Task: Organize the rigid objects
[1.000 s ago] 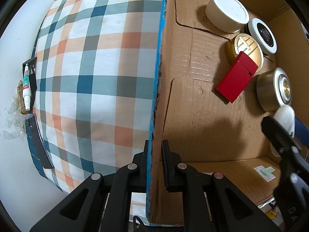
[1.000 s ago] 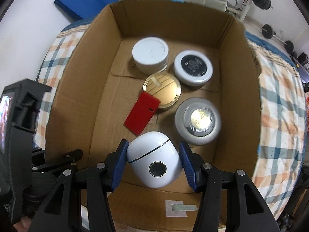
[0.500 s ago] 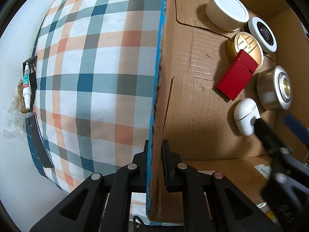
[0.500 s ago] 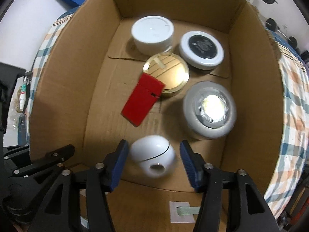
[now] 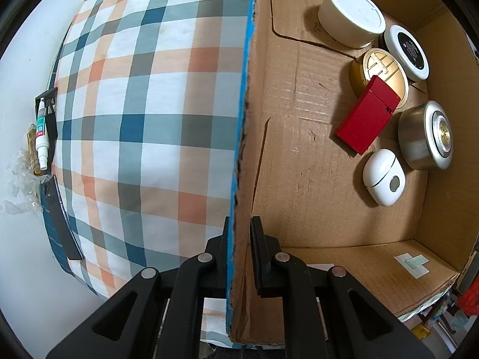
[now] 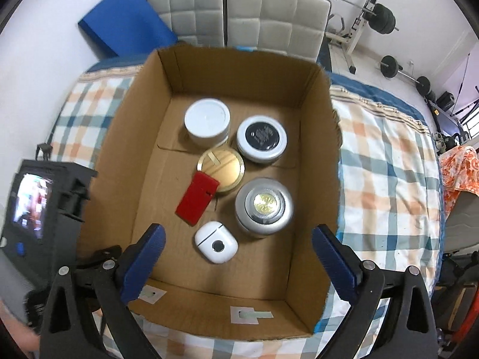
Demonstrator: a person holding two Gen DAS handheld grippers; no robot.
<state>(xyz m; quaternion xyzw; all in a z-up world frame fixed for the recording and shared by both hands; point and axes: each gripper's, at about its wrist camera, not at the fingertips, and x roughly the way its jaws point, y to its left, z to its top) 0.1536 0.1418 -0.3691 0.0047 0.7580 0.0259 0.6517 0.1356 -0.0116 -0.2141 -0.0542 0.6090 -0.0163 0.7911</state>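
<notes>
— Where do we stand with the small white egg-shaped plastic case (image 6: 216, 246)?

— It lies on the floor of the brown cardboard box (image 6: 314, 269), just beside the silver round tin (image 6: 264, 206) and the red flat rectangular case (image 6: 196, 198). Our right gripper (image 6: 238, 264) hangs above it, jaws opening wide, nothing between them.

— And how would we take it?

— It looks light, stiff and slippery; we'd pinch across its narrower flanks. Its long axis runs diagonally, round button facing up.

— The left gripper (image 5: 239, 240)?

— Clamped on the box's side wall.
</notes>
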